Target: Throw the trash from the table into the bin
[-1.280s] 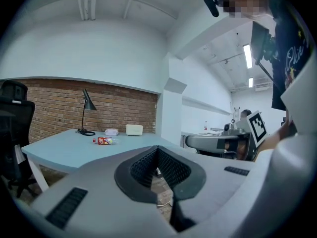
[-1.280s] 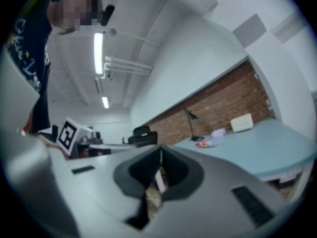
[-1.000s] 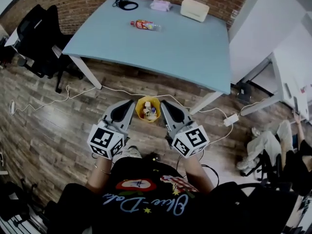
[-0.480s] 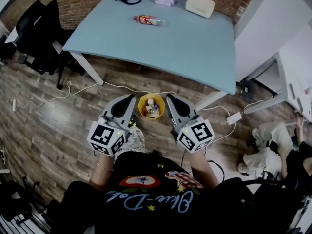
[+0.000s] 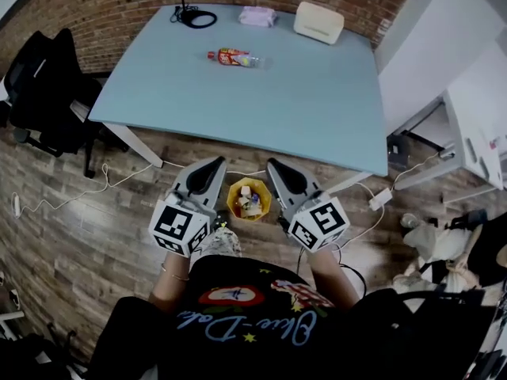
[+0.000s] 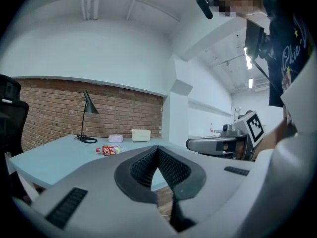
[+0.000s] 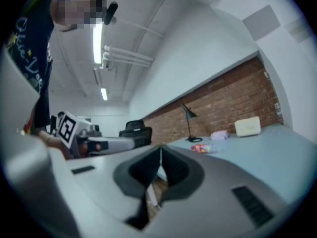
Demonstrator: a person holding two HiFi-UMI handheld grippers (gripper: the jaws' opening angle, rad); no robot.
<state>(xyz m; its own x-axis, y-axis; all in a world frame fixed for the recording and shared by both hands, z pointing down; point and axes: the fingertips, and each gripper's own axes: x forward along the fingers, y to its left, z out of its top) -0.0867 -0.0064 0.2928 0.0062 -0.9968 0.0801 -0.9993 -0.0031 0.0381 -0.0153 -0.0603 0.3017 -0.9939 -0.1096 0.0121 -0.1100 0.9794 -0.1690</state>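
From the head view, the yellow bin (image 5: 249,199) on the floor holds a jumble of scraps too small to tell apart. The desk lamp (image 5: 190,13) is cut off by the top edge, with only its stem and base showing. The label on the bottle (image 5: 234,58) is too small to read, and the right gripper view shows the bottle as a blur.

Bin (image 5: 233,202): on the floor between the left gripper (image 5: 212,165) and the right gripper (image 5: 275,165), scraps (image 5: 250,199) inside.
Table (image 5: 317,101): ahead of both grippers, its near edge just past their tips.
Bottle (image 5: 232,58): lying on the table, well ahead, towards the left gripper's side.
Lamp base (image 5: 192,16): far-left table corner, behind the bottle.
Packet (image 5: 257,16): far edge, between lamp base and box (image 5: 318,22).
Box: ahead of the right gripper.
Chair (image 5: 43,85): left of the table.
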